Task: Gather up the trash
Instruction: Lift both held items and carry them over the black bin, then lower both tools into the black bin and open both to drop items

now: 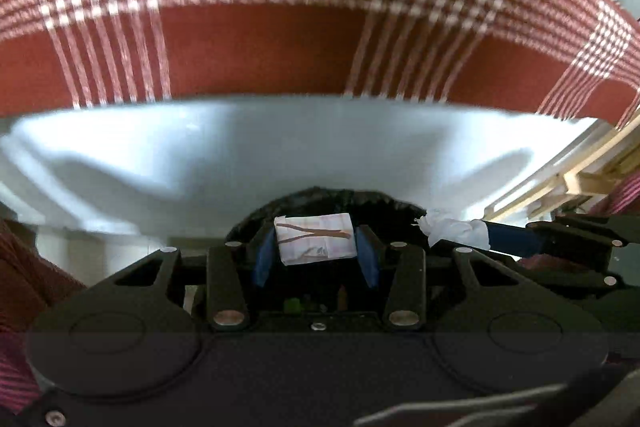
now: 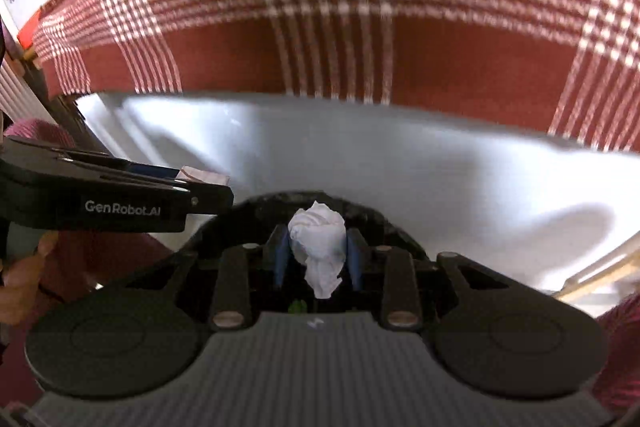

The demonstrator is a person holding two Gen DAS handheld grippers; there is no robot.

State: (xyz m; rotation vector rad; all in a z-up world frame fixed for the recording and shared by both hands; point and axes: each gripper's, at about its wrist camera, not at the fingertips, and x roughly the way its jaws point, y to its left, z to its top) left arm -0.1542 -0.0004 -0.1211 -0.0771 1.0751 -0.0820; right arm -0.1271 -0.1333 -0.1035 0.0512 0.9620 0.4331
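- The left gripper (image 1: 316,251) is clamped on a small folded paper packet (image 1: 314,239), white with brown markings, held crosswise between the blue fingers (image 1: 264,259).
- The right gripper (image 2: 316,251) is clamped on a crumpled white tissue (image 2: 318,247); its long axis runs along the fingers and a loose tail hangs back toward the camera.
- A black-lined bin (image 1: 332,201) shows as a dark arc directly ahead of and below both held items, in front of a white sheet (image 1: 280,155) that hangs below a red checked cloth (image 1: 260,47).
- Both grippers sit side by side and point steeply downward at the bin mouth; neither is clearly nearer.
- Judgement: the items appear over or just short of the opening, so the release depends on each being past the near rim.
- Risk: the tissue's tail may snag on a finger when released.
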